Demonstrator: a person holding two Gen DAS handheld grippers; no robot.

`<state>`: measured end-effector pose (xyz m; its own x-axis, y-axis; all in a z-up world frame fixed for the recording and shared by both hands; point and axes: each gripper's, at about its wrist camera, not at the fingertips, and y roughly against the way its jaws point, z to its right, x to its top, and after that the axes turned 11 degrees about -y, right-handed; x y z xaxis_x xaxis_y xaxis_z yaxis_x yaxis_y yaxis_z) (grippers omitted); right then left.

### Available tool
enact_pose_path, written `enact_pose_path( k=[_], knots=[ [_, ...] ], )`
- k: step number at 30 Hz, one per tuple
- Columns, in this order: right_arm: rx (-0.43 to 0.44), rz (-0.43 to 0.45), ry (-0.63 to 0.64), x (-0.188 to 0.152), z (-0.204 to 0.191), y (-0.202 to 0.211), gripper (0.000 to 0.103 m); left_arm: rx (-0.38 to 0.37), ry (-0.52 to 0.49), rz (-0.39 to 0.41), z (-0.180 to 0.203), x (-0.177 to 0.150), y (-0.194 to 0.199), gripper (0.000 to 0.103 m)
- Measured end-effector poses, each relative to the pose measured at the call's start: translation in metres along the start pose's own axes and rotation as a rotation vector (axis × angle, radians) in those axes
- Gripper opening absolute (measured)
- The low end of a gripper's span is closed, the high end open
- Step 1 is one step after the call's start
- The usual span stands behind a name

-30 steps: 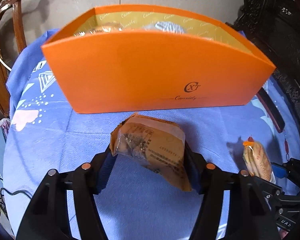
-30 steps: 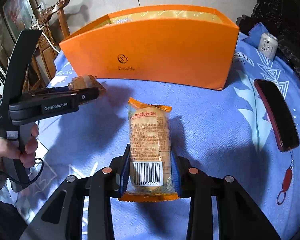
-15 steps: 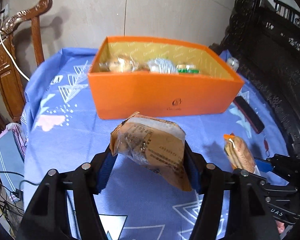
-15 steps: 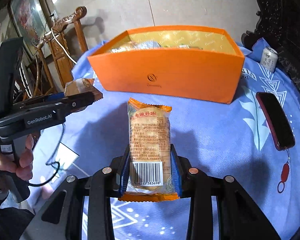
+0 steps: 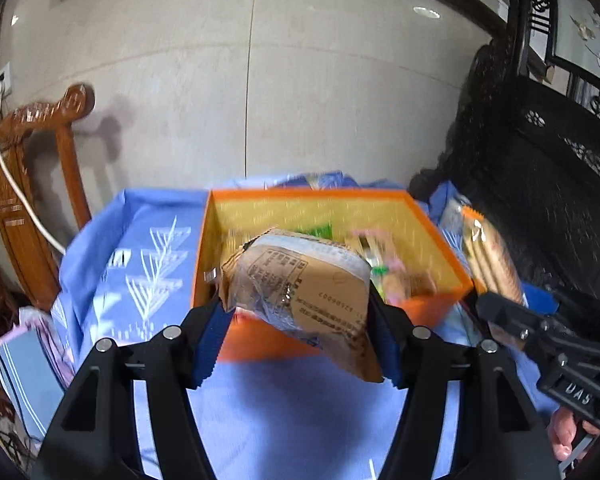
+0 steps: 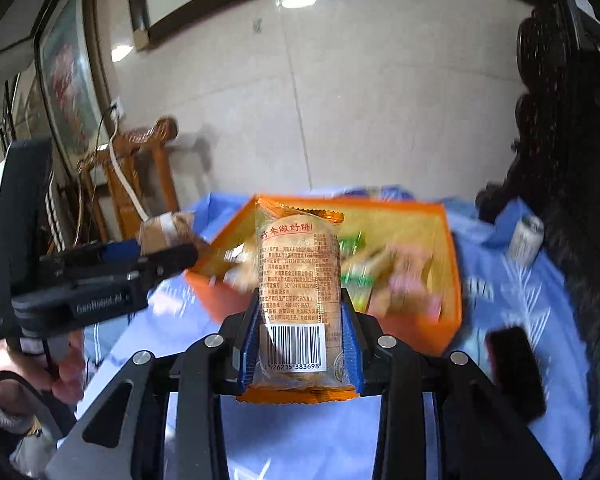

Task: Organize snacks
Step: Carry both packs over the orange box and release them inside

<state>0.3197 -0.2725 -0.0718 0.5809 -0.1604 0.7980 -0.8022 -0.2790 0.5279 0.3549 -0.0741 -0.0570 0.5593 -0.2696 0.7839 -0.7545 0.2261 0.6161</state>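
Observation:
My left gripper [image 5: 296,312] is shut on a brown-and-clear snack packet [image 5: 300,292], held in the air in front of the orange box [image 5: 432,300]. My right gripper [image 6: 300,316] is shut on a long orange-edged biscuit packet [image 6: 298,280] with a barcode, also raised before the orange box [image 6: 416,328]. The box is open at the top and holds several blurred snacks. In the left wrist view the right gripper [image 5: 500,304] with its biscuit packet [image 5: 488,252] shows at the right. In the right wrist view the left gripper [image 6: 168,252] with its brown packet [image 6: 166,232] shows at the left.
A blue patterned cloth [image 5: 140,264] covers the table. A dark phone [image 6: 514,372] and a can [image 6: 526,238] lie right of the box. A wooden chair [image 5: 32,184] stands at the left, dark carved furniture [image 5: 540,184] at the right. A hand [image 6: 60,364] grips the left tool.
Both grippers have risen with their packets still held. The views now look down into the open box from higher up, and the wall behind fills more of each view.

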Motion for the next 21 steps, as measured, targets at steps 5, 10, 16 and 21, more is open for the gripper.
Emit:
enact_pose_path(
  k=[5, 10, 16, 21],
  knots=[
    [-0.022, 0.029, 0.006, 0.033, 0.006, -0.022, 0.036, 0.020, -0.019, 0.015, -0.005, 0.033, -0.022, 0.062],
    [-0.041, 0.019, 0.000, 0.050, 0.016, -0.056, 0.036, 0.041, -0.030, -0.004, -0.013, 0.051, -0.056, 0.066],
    [-0.156, -0.057, -0.087, 0.038, 0.028, -0.089, 0.100, 0.127, -0.032, -0.090, -0.021, 0.049, -0.088, 0.099],
    [-0.176, -0.103, -0.100, 0.025, 0.021, -0.083, 0.100, 0.124, -0.005, -0.123, -0.024, 0.032, -0.082, 0.099]
  ],
)
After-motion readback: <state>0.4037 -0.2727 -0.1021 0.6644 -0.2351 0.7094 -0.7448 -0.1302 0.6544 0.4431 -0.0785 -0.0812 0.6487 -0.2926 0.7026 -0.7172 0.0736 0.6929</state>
